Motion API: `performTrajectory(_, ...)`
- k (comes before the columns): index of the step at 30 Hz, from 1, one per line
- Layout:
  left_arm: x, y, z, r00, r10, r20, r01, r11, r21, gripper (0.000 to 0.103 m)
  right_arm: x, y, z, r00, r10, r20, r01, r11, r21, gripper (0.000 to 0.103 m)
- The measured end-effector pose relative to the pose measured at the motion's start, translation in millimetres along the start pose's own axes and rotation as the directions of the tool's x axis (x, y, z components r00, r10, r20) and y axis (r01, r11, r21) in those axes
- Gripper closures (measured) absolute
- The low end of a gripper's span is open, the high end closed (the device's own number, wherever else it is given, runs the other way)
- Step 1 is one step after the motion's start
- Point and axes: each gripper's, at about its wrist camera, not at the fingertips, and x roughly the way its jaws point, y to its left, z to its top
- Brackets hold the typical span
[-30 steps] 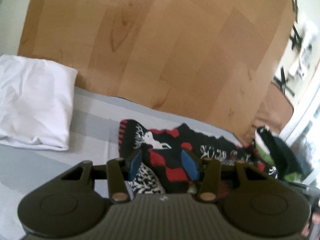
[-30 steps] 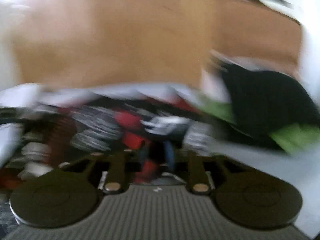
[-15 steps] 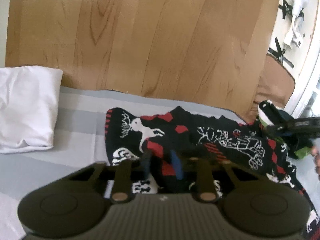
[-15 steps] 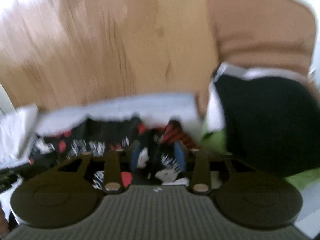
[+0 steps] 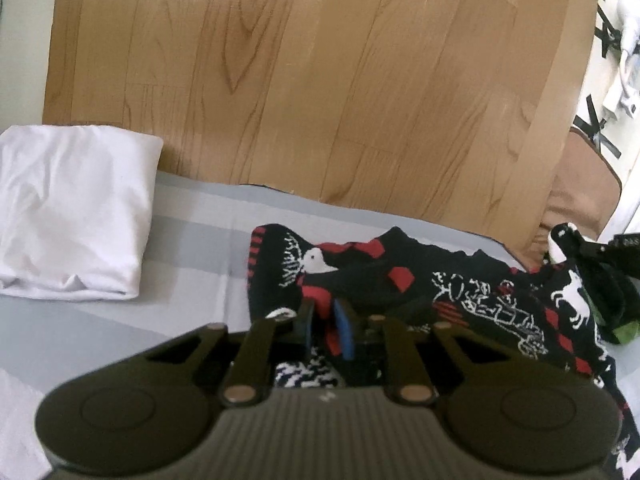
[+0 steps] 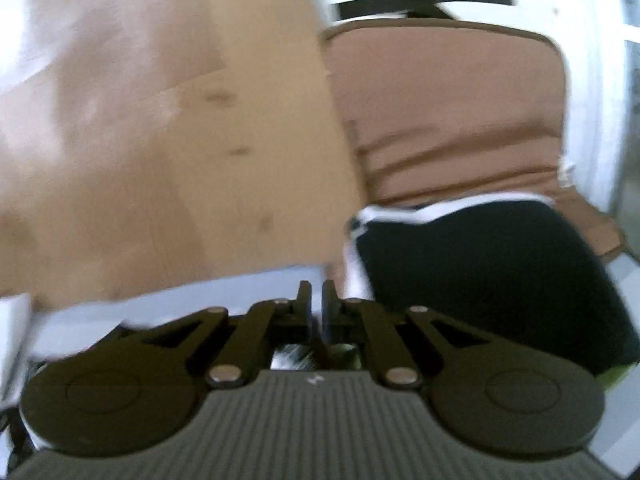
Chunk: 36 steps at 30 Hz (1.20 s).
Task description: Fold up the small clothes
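Change: the left gripper (image 5: 325, 326) has drawn its fingers together since a second ago; the right gripper (image 6: 316, 312) has swung up toward the wooden board (image 5: 312, 80).
White folded cloth (image 5: 74, 216): far left of the patterned garment (image 5: 420, 292), apart from it, on the grey striped sheet (image 5: 192, 240).
Left gripper: fingers nearly clenched, pinching a fold at the garment's left end.
Patterned garment: black, red and white, spread on the sheet below the board.
Right gripper: fingers pressed close, a scrap of patterned cloth behind them; the grasp itself is too blurred to tell.
Black garment (image 6: 492, 280): right of the patterned one.
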Motion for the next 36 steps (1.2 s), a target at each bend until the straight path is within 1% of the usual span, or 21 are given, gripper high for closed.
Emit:
performTrajectory(1, -0.2, -0.9, -0.4, 1.000, 0.003, 0.002, -0.003, 1.000, 0.005, 0.089, -1.7, 4.6, -7.3, 0.999, 0.030, -0.029, -0.030, 0.999, -0.011, 0.090)
performTrajectory(3, 0.5, -0.3, -0.9, 1.000, -0.001, 0.003, 0.001, 1.000, 0.004, 0.092, -1.6, 12.5, -20.0, 0.995, 0.042, -0.086, -0.046, 0.998, -0.049, 0.069)
performTrajectory(4, 0.7, 0.7, -0.7, 1.000, -0.004, 0.005, 0.004, 1.000, 0.000, 0.092, 2.8, 16.8, -29.0, 0.995, 0.028, -0.098, -0.036, 0.996, -0.084, 0.072)
performTrajectory(5, 0.7, 1.5, -0.4, 1.000, -0.001, 0.008, 0.001, 1.000, -0.002, 0.092, 12.3, 22.5, -38.3, 0.992, -0.017, -0.122, -0.003, 0.987, -0.163, 0.091)
performTrajectory(7, 0.4, 3.5, -0.2, 1.000, 0.006, 0.009, -0.006, 1.000, -0.009, 0.092, 24.7, 31.2, -48.2, 0.993, -0.075, -0.092, 0.046, 0.956, -0.289, 0.091)
performTrajectory(11, 1.5, 9.9, 2.0, 1.000, 0.005, -0.019, -0.006, 0.999, -0.043, 0.086, 21.4, 50.7, -45.3, 0.988, -0.135, -0.069, 0.108, 0.946, -0.305, 0.086)
performTrajectory(12, -2.1, 13.9, 4.4, 1.000, -0.010, -0.018, 0.008, 0.998, -0.068, 0.075, 11.4, 56.1, -44.9, 0.992, -0.115, -0.045, 0.098, 0.953, -0.286, 0.083)
performTrajectory(13, -8.9, 20.6, 7.5, 1.000, -0.024, 0.005, 0.025, 0.994, -0.110, 0.059, 5.0, 57.4, -41.3, 0.998, -0.058, -0.039, 0.046, 0.964, -0.261, 0.080)
performTrajectory(15, -22.6, 34.7, 13.0, 0.997, -0.046, 0.064, 0.057, 0.981, -0.184, 0.053, -7.6, 67.7, -41.3, 0.992, 0.098, -0.078, -0.112, 0.976, -0.189, 0.070)
performTrajectory(17, -31.4, 50.8, 16.6, 0.994, -0.062, 0.093, 0.084, 0.962, -0.259, 0.053, -13.0, 83.6, -43.8, 0.956, 0.256, -0.141, -0.271, 0.958, -0.096, 0.070)
performTrajectory(20, -30.9, 64.7, 17.9, 0.994, -0.070, 0.080, 0.092, 0.941, -0.324, 0.055, 0.8, 112.8, -49.8, 0.882, 0.409, -0.235, -0.413, 0.910, 0.034, 0.068)
performTrajectory(22, -28.0, 65.2, 18.3, 0.994, -0.082, 0.067, 0.100, 0.939, -0.331, 0.056, 21.2, 127.8, -56.4, 0.843, 0.455, -0.287, -0.433, 0.891, 0.139, 0.061)
performTrajectory(24, -25.9, 61.3, 20.0, 0.994, -0.089, 0.065, 0.105, 0.944, -0.312, 0.056, 41.3, 141.8, -64.8, 0.843, 0.448, -0.298, -0.410, 0.893, 0.184, 0.059)
performTrajectory(25, -25.3, 59.3, 20.3, 0.994, -0.092, 0.065, 0.107, 0.948, -0.299, 0.056, 50.3, 147.4, -69.6, 0.839, 0.445, -0.312, -0.401, 0.894, 0.198, 0.063)
performTrajectory(26, -24.7, 56.8, 20.2, 0.994, -0.094, 0.062, 0.108, 0.952, -0.287, 0.056, 56.9, 151.5, -74.6, 0.826, 0.456, -0.333, -0.403, 0.889, 0.218, 0.089)
performTrajectory(27, -24.3, 55.1, 19.6, 0.994, -0.097, 0.058, 0.109, 0.954, -0.278, 0.056, 55.5, 155.6, -77.3, 0.823, 0.461, -0.331, -0.409, 0.887, 0.216, 0.096)
performTrajectory(29, -23.9, 53.0, 17.9, 0.994, -0.097, 0.052, 0.107, 0.957, -0.270, 0.056, 31.5, 159.9, -74.3, 0.836, 0.482, -0.263, -0.452, 0.876, 0.170, 0.096)
performTrajectory(32, -22.5, 52.1, 17.1, 0.995, -0.095, 0.043, 0.103, 0.959, -0.264, 0.056, -9.3, 151.0, -77.3, 0.885, 0.440, -0.155, -0.434, 0.898, 0.074, 0.094)
performTrajectory(34, -18.4, 47.5, 15.8, 0.996, -0.085, 0.024, 0.088, 0.966, -0.244, 0.056, -8.7, 149.1, -93.2, 0.915, 0.347, -0.205, -0.351, 0.936, 0.016, 0.090)
performTrajectory(35, -15.1, 43.9, 14.5, 0.997, -0.072, 0.009, 0.072, 0.972, -0.225, 0.056, -3.7, 151.1, -100.9, 0.922, 0.301, -0.243, -0.315, 0.949, -0.018, 0.088)
performTrajectory(36, -10.4, 39.6, 12.4, 0.998, -0.063, -0.010, 0.060, 0.978, -0.202, 0.056, -4.6, 149.3, -105.7, 0.924, 0.296, -0.242, -0.315, 0.948, -0.043, 0.083)
